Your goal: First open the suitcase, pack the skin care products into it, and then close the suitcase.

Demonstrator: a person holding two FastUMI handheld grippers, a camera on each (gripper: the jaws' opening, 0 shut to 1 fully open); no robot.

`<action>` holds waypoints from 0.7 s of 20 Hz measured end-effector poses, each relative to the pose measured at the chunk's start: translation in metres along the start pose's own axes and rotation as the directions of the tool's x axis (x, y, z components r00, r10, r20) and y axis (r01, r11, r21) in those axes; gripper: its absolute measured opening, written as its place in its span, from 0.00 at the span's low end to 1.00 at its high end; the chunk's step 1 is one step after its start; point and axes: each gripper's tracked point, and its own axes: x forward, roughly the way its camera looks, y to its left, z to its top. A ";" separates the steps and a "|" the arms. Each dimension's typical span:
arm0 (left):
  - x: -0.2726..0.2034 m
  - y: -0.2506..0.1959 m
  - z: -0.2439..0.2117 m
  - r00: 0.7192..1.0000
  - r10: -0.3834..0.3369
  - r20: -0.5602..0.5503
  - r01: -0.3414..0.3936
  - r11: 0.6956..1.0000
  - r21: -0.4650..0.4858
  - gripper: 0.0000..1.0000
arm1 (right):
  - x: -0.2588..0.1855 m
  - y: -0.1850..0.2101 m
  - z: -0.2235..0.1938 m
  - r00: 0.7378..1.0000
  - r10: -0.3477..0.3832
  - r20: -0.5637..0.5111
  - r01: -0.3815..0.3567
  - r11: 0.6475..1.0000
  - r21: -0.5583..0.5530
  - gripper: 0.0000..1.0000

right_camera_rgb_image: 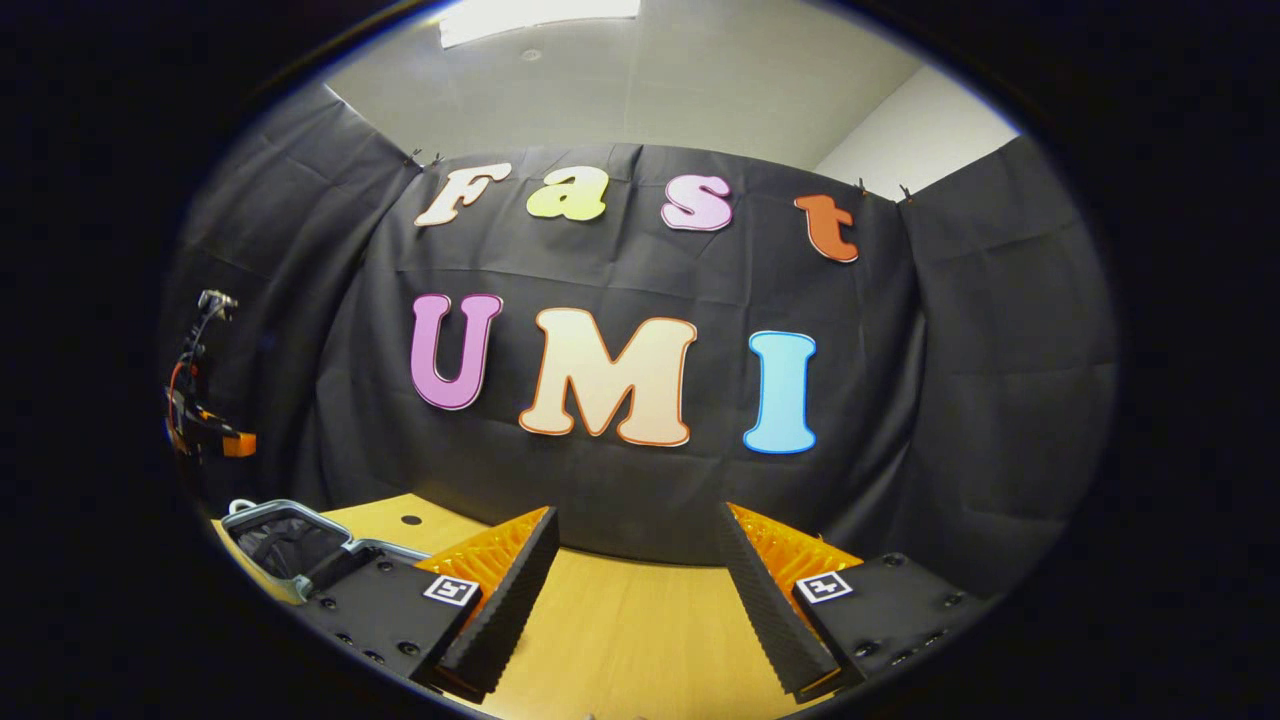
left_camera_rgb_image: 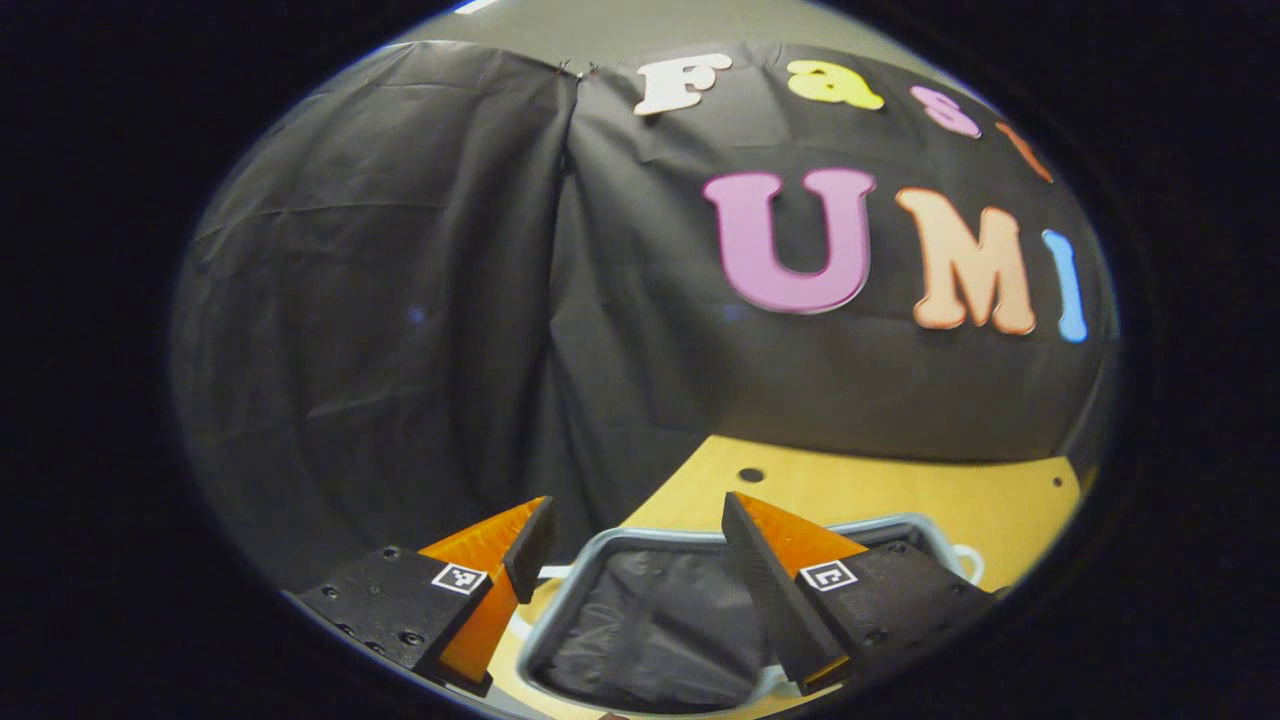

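The suitcase (left_camera_rgb_image: 650, 620) lies open on the wooden table (left_camera_rgb_image: 900, 490), showing a grey rim and dark lining. My left gripper (left_camera_rgb_image: 637, 500) hovers above it, open, with nothing between its fingers. In the right gripper view the suitcase (right_camera_rgb_image: 285, 545) sits at the table's far left. My right gripper (right_camera_rgb_image: 637, 510) stands open over bare tabletop (right_camera_rgb_image: 630, 620), well to the right of the suitcase and holding nothing. The left gripper (right_camera_rgb_image: 205, 420) appears small at the far left of that view, raised above the suitcase.
Black cloth walls close the booth behind and on both sides of the table. A small round hole (left_camera_rgb_image: 750, 475) marks the tabletop near the back wall. A white curved piece (left_camera_rgb_image: 968, 562) shows beside the suitcase's right rim.
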 end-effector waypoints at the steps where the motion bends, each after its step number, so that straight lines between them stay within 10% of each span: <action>1: -0.011 -0.019 0.012 0.999 -0.032 0.031 0.033 0.999 -0.021 0.97 | -0.001 -0.009 0.000 1.000 -0.001 0.000 0.001 1.000 -0.003 0.99; 14: -0.104 -0.225 -0.004 0.963 -0.268 0.030 0.266 0.962 0.055 0.96 | -0.029 -0.108 -0.030 0.999 -0.023 -0.033 0.024 0.999 0.049 0.99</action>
